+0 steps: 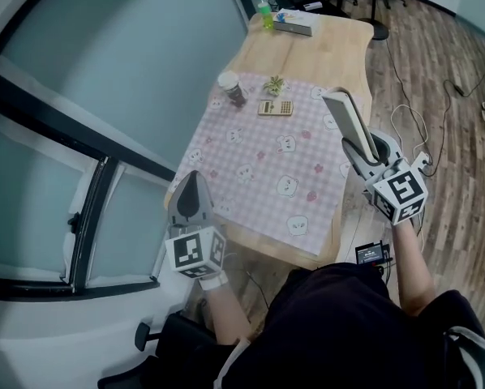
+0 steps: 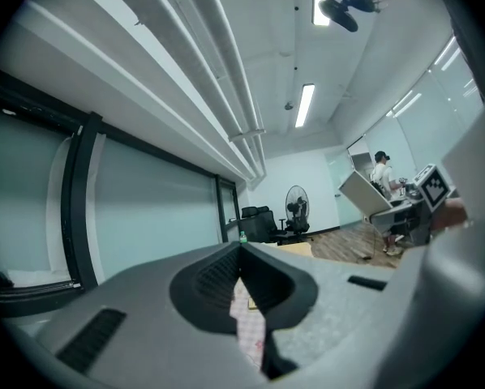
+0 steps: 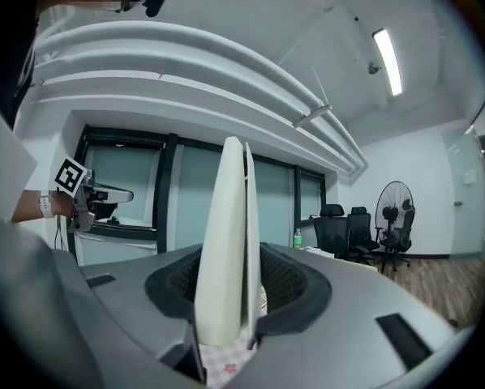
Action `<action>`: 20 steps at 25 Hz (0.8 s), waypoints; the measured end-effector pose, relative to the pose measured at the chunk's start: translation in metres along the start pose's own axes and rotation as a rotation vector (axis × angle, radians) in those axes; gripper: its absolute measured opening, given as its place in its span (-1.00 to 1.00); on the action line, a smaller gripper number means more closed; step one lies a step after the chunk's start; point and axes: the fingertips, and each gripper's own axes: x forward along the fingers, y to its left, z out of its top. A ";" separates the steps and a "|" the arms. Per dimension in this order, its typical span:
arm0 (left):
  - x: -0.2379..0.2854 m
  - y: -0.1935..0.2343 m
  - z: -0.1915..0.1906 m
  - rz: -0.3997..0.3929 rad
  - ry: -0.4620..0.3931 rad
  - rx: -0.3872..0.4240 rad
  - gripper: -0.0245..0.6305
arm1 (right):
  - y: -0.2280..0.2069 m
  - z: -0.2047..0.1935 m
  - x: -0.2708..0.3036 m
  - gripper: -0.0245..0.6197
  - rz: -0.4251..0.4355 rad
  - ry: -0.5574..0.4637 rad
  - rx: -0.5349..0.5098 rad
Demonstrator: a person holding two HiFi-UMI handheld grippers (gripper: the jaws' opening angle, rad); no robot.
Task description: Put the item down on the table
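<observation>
Long light-wood table is running away from the person, w/ a pink checked tablecloth covering its near half. Table's L edge is sitting close along a frosted glass partition; R edge is facing open wood-plank floor w/ loose white cables on it.

Near and middle of the cloth are lying bare. At the cloth's far end, a lidded brown paper cup, a small green plant and a tan calculator are sitting near each other. A green bottle and a flat pale box are standing at the table's far edge.

Right gripper is clamping the long, flat white slab by its near end. The slab is sticking out ahead of the jaws, off the table, by the cloth's R edge. It's plain, smooth, narrow and edge-on in the right gripper view.

Left gripper is hanging at the table's near L corner, jaws pressed together, nothing btw them.
</observation>
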 end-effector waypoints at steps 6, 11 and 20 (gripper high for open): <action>0.021 0.030 -0.015 -0.015 0.005 -0.034 -0.93 | 0.012 0.000 0.035 -0.40 -0.007 0.027 -0.008; 0.034 0.052 -0.036 -0.041 0.016 -0.091 -0.93 | 0.032 0.000 0.063 -0.40 0.003 0.066 -0.032; 0.046 0.069 -0.059 -0.044 0.008 -0.172 -0.93 | 0.047 -0.004 0.086 -0.40 0.011 0.114 -0.060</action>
